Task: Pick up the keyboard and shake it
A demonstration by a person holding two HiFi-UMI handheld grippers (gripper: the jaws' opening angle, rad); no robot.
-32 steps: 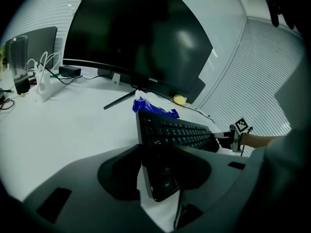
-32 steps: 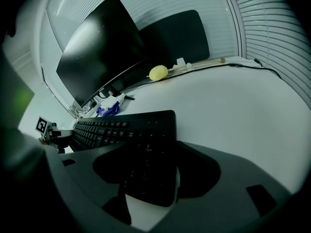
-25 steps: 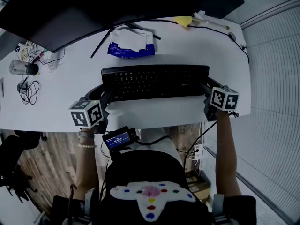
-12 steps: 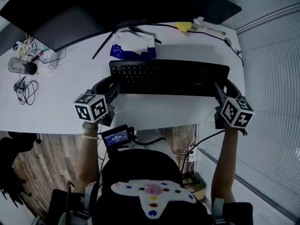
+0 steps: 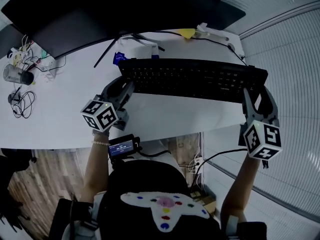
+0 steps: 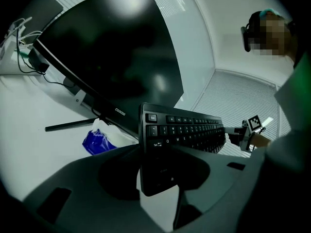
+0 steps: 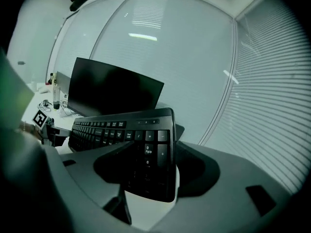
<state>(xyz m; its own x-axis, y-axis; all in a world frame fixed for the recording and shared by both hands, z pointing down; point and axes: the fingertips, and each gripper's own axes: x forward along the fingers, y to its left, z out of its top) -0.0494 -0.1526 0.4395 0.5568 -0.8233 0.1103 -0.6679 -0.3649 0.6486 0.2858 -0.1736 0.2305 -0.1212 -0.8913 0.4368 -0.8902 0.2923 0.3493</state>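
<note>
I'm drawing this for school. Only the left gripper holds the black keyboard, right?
No, not only the left gripper: the right gripper holds the keyboard's other end too. The right gripper view shows its jaws on that end.

You have one keyboard (image 5: 195,78) and two grippers to count: one left gripper (image 5: 121,87) and one right gripper (image 5: 260,97). There is one white table (image 5: 60,109), one dark monitor (image 5: 100,9), one blue packet (image 5: 119,57), one yellow item (image 5: 187,33), one can (image 5: 12,74) and one small screen device (image 5: 122,147). The cables (image 5: 17,101) look like two tangles, though the dim view leaves that unsure.
</note>
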